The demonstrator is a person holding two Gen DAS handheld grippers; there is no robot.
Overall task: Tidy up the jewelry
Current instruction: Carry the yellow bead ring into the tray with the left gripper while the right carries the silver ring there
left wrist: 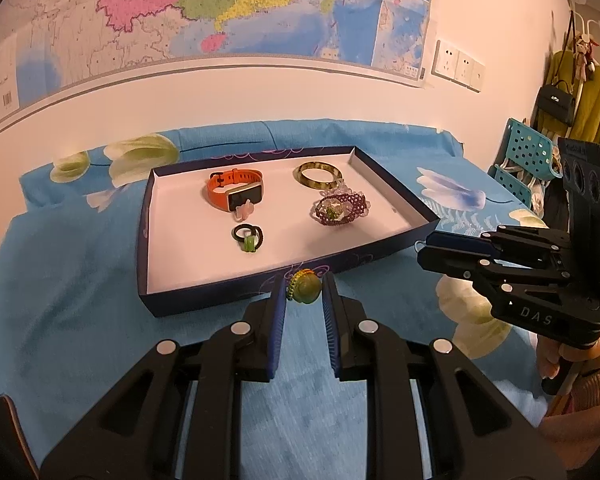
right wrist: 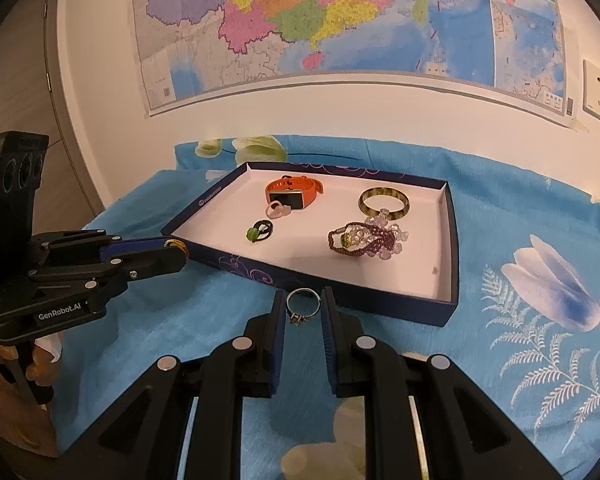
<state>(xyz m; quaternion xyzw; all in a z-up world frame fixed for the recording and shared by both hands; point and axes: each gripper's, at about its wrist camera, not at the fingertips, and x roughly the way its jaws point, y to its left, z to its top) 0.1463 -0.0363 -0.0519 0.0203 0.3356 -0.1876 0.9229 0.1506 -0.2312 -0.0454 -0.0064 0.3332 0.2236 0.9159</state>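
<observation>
A dark navy tray point(right wrist: 454, 280) with purple swirl motifs and a pale pinkish-white floor sits on a bright blue cloth point(right wrist: 500, 216) printed with white-and-blue tulips and white ferns. Inside lie an orange watch point(right wrist: 294, 194) with a black face, a mottled olive-brown bangle point(right wrist: 384, 200), a maroon beaded bracelet point(right wrist: 360, 240) with clear pink stones, and a black ring point(right wrist: 262, 232) bearing a green stone. Black grippers with blue pads hold a silver ring point(right wrist: 303, 306) and an olive-green bead point(left wrist: 306, 290), apparently yellow-fringed. A multicoloured map point(right wrist: 320, 20) hangs above.

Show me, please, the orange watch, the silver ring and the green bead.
orange watch point(right wrist: 287, 199): right wrist view, on its dark screen.
silver ring point(right wrist: 303, 304): right wrist view, on its band's lower arc.
green bead point(left wrist: 306, 290): left wrist view, on its rounded front.
</observation>
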